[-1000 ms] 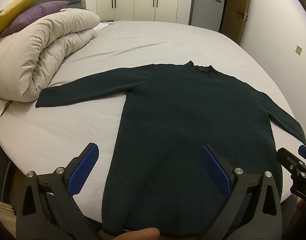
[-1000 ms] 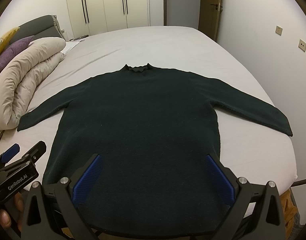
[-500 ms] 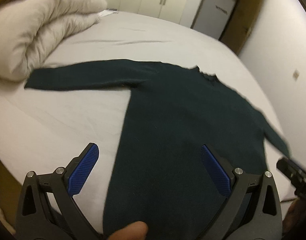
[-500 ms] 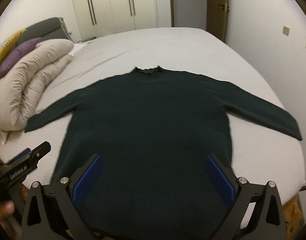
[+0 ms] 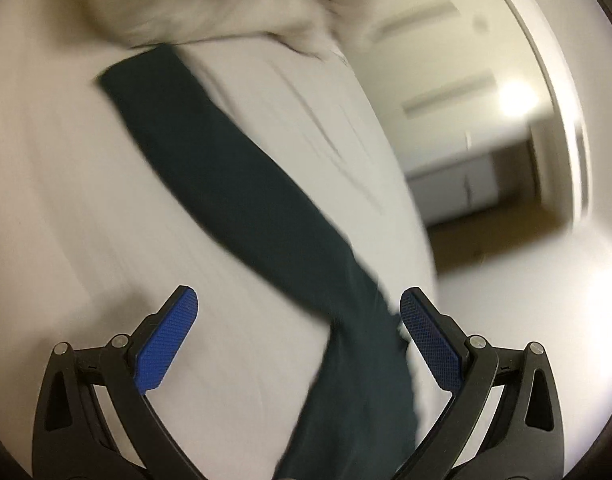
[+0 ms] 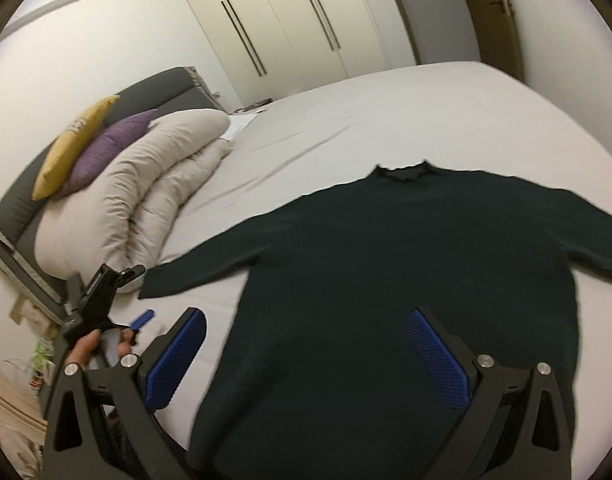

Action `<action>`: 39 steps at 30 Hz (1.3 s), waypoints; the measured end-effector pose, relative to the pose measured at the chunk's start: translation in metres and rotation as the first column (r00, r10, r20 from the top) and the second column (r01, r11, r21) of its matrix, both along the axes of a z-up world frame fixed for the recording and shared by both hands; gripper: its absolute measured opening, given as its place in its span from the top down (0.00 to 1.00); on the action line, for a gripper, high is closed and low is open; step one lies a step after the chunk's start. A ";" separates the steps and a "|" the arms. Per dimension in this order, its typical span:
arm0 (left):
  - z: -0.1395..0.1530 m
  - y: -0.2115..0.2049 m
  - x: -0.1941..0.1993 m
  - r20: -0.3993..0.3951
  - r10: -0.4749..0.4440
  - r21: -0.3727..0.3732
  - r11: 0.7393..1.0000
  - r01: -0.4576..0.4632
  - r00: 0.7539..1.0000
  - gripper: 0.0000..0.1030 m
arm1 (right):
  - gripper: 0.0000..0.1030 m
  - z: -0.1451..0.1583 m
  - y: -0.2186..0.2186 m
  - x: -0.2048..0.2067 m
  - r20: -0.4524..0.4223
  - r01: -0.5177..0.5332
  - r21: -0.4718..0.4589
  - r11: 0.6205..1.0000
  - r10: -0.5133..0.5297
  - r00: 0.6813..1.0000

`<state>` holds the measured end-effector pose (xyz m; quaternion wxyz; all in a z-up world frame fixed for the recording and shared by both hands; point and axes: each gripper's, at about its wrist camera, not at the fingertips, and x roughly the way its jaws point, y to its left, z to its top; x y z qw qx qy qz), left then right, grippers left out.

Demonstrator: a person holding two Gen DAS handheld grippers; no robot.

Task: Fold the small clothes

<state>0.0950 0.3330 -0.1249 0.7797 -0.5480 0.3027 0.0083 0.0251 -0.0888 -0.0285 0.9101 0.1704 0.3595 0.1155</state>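
A dark green long-sleeved sweater [image 6: 406, 260] lies flat on the bed, collar at the far side, both sleeves spread out. My right gripper [image 6: 306, 320] is open above its lower hem, touching nothing. A hand holds my left gripper [image 6: 141, 293] open just short of the left sleeve's cuff. In the blurred left wrist view that sleeve [image 5: 225, 168] runs diagonally from the cuff at upper left down between the open fingers of my left gripper [image 5: 297, 300]. Neither gripper holds cloth.
A rolled beige duvet [image 6: 145, 200] lies just beyond the left cuff, with a yellow pillow [image 6: 73, 144] and a purple pillow [image 6: 109, 148] against the grey headboard. The light sheet [image 6: 386, 112] spreads beyond the collar. Wardrobe doors [image 6: 285, 32] stand behind the bed.
My left gripper has swung left, from over the sweater's body to the left sleeve near its cuff. My right gripper has turned slightly left and stays over the hem.
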 end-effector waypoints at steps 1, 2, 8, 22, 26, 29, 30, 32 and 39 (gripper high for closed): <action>-0.009 0.016 0.003 0.009 0.039 -0.053 0.998 -0.039 0.999 0.00 | 0.00 -0.002 0.002 0.004 -0.007 -0.008 0.015 1.000 0.008 1.000; -0.017 0.029 0.005 0.009 0.074 -0.093 0.993 -0.073 0.997 0.00 | 0.00 -0.004 0.004 0.007 -0.014 -0.012 0.022 1.000 0.012 1.000; -0.047 0.076 0.027 -0.020 0.176 -0.207 0.962 -0.176 0.984 0.00 | 0.00 -0.023 0.006 0.034 -0.089 -0.018 0.075 0.997 0.025 0.996; -0.096 0.117 0.044 -0.045 0.315 -0.346 0.886 -0.310 0.948 0.67 | 0.07 -0.034 0.007 0.050 -0.092 -0.033 0.087 0.996 0.042 0.995; -0.102 0.119 0.043 -0.051 0.327 -0.346 0.881 -0.324 0.944 0.82 | 0.13 -0.037 0.000 0.051 -0.089 -0.023 0.093 0.995 0.031 0.996; -0.079 0.112 0.055 -0.036 0.287 -0.215 0.933 -0.288 0.957 0.93 | 0.22 -0.040 -0.005 0.054 -0.099 -0.028 0.098 0.995 0.037 0.994; -0.064 0.104 0.065 -0.022 0.248 -0.137 0.959 -0.248 0.969 0.93 | 0.23 -0.041 -0.008 0.055 -0.100 -0.027 0.102 0.994 0.037 0.994; -0.033 0.079 0.084 0.006 0.163 0.022 0.986 -0.163 0.987 0.93 | 0.26 -0.043 -0.013 0.055 -0.101 -0.021 0.116 0.993 0.033 0.994; 0.033 -0.149 0.155 -0.103 -0.354 0.703 0.636 0.320 0.930 0.93 | 0.27 -0.048 -0.053 0.075 -0.113 0.043 0.167 0.985 -0.025 0.993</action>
